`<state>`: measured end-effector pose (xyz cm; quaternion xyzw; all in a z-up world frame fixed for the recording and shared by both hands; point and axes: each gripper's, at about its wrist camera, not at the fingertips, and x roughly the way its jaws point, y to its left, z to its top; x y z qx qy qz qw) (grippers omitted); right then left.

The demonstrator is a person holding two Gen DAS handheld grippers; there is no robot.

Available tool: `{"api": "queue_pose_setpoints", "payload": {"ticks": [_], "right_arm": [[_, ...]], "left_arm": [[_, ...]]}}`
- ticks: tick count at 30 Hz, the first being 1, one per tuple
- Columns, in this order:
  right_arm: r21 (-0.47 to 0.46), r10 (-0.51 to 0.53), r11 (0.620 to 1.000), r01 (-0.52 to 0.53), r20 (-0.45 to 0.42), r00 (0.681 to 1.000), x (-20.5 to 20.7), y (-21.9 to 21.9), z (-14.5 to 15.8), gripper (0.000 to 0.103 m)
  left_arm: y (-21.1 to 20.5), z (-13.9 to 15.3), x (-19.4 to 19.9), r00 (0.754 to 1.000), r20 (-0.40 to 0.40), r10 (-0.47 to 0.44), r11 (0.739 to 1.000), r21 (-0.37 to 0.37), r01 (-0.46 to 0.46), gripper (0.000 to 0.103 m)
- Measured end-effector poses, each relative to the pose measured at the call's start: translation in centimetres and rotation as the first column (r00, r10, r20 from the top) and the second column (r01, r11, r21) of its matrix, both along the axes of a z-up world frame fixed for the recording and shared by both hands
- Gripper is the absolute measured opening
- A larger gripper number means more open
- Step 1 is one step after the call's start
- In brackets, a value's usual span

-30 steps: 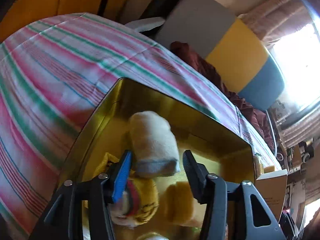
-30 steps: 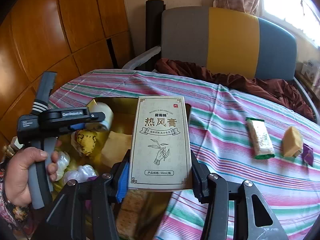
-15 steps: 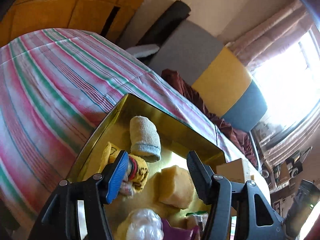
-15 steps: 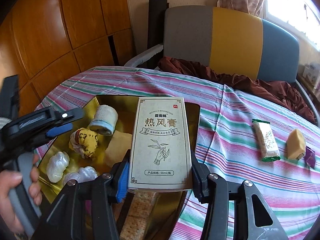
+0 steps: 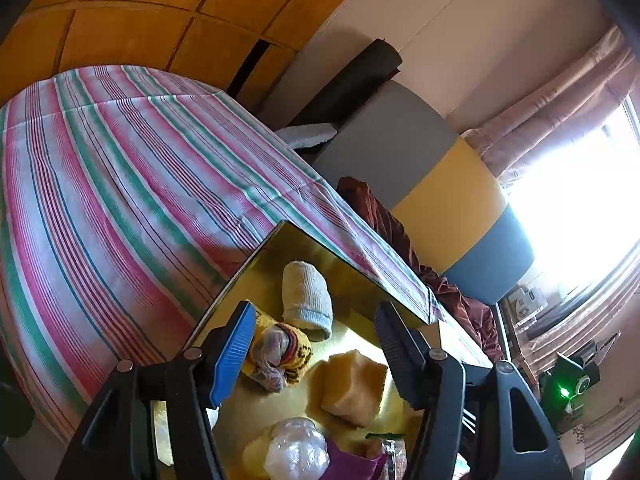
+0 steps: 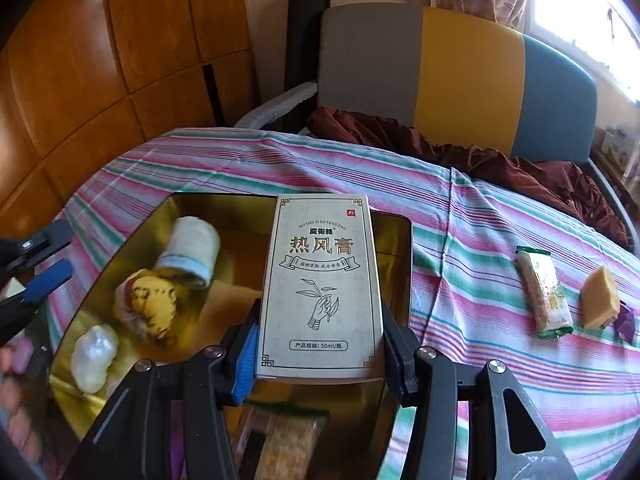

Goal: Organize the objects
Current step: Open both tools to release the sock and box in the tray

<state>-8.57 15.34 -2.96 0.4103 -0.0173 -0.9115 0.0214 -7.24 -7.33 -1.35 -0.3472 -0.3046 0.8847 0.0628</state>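
A gold tin (image 6: 396, 248) sits on the striped tablecloth (image 6: 480, 240). Inside lie a rolled white sock (image 5: 306, 294), a yellow patterned bundle (image 5: 280, 356), a yellow block (image 5: 352, 384) and a clear white bag (image 5: 296, 452). My left gripper (image 5: 314, 312) hovers above the tin, its jaws opening, with nothing between them. My right gripper (image 6: 320, 320) is shut on a white carton (image 6: 320, 280) with printed characters, held upright over the tin's right half. A cracker packet (image 6: 284, 440) shows below the carton.
On the cloth to the right lie a green-and-white snack bar (image 6: 544, 292), another yellow block (image 6: 600, 298) and a purple wrapper (image 6: 626, 322). A grey, yellow and blue chair (image 6: 460, 72) with maroon cloth (image 6: 500, 164) stands behind the table. Wooden panels (image 6: 120, 60) line the left.
My left gripper has drawn back and up from the tin with wider jaws, leaving the rolled sock lying inside. The right gripper has carried the carton slightly further over the tin.
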Motion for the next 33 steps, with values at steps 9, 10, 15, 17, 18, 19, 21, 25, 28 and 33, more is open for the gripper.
{"api": "queue_pose_setpoints", "payload": {"ticks": [9,10,15,17,18,19,21,25,28,33], "right_arm": [[0.010,-0.026,1.000,0.026,0.013,1.000,-2.1,0.7,-0.1,0.060],[0.004,-0.021,1.000,0.021,0.008,1.000,-1.9,0.8,0.0,0.060],[0.001,-0.025,1.000,0.025,-0.017,1.000,-0.1,1.5,0.6,0.062],[-0.023,-0.035,0.999,0.035,-0.017,0.999,0.5,2.0,0.7,0.064],[-0.032,-0.041,0.999,0.041,-0.019,0.999,0.8,2.2,0.8,0.064],[-0.041,-0.046,0.998,0.045,-0.021,0.999,1.1,2.5,0.9,0.064],[-0.045,-0.056,0.997,0.055,-0.026,0.998,1.6,3.0,1.1,0.064],[-0.047,-0.079,0.996,0.078,-0.031,0.996,2.5,4.1,1.2,0.065],[-0.043,-0.103,0.994,0.102,-0.022,0.994,3.2,5.1,1.0,0.065],[-0.031,-0.130,0.991,0.130,-0.009,0.991,4.5,7.1,0.6,0.065]], "left_arm": [[1.4,-0.4,0.4,0.999,0.022,-0.041,0.999,-0.026,0.041,0.063],[1.6,-0.5,0.5,0.999,0.021,-0.044,0.999,-0.030,0.045,0.063],[2.8,-0.6,0.8,0.997,0.027,-0.075,0.996,-0.043,0.076,0.063],[3.4,-0.7,1.0,0.995,0.029,-0.094,0.994,-0.047,0.095,0.063],[3.6,-0.6,1.1,0.995,0.029,-0.101,0.994,-0.049,0.102,0.063],[3.8,-0.6,1.2,0.994,0.027,-0.107,0.993,-0.053,0.108,0.063],[4.4,-0.6,1.5,0.992,0.026,-0.126,0.990,-0.064,0.127,0.063],[5.5,-0.6,1.9,0.987,0.032,-0.158,0.984,-0.073,0.160,0.063],[6.2,-0.5,2.3,0.983,0.032,-0.178,0.980,-0.079,0.180,0.063],[7.6,-0.4,3.0,0.975,0.031,-0.220,0.969,-0.107,0.223,0.063]]}}
